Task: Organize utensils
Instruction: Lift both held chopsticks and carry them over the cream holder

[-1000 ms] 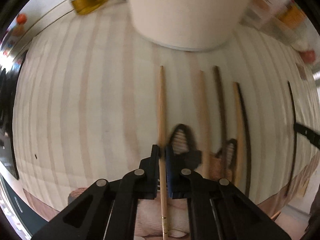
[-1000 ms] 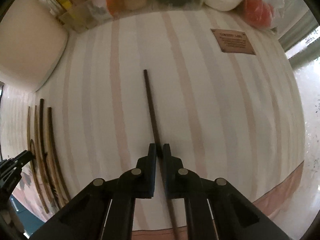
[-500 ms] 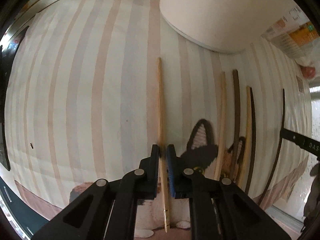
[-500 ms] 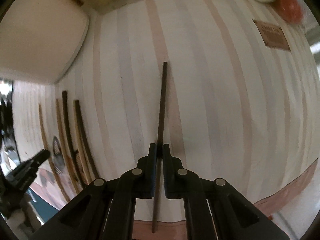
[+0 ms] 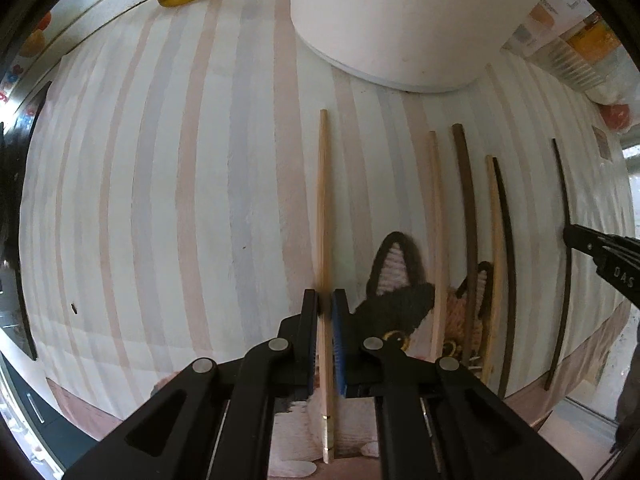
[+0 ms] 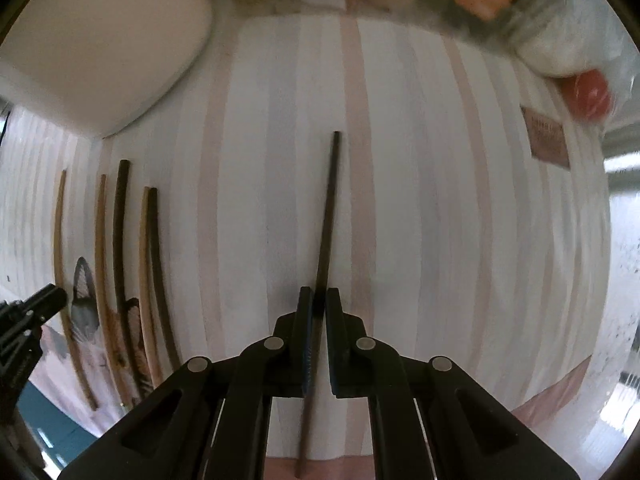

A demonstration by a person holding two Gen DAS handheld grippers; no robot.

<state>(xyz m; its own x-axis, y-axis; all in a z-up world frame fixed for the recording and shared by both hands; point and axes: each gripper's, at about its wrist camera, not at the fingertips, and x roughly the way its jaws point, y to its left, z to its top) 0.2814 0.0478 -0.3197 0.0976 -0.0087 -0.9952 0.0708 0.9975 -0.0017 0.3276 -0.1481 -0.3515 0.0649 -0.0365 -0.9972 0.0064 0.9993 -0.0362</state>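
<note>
left gripper (image 5: 326, 306) points forward, pinching a light chopstick (image 5: 323, 216); right gripper (image 6: 316, 306) likewise pinches a dark chopstick (image 6: 329, 208).

Your left wrist view shows the only legible marking: the white letters "DAS" printed on the black body of the right gripper (image 5: 570, 237) at the frame's right edge. The brown tag (image 6: 546, 142) on the striped cloth (image 6: 420, 200) and the packages (image 5: 568, 48) behind carry print too blurred to read.
</note>
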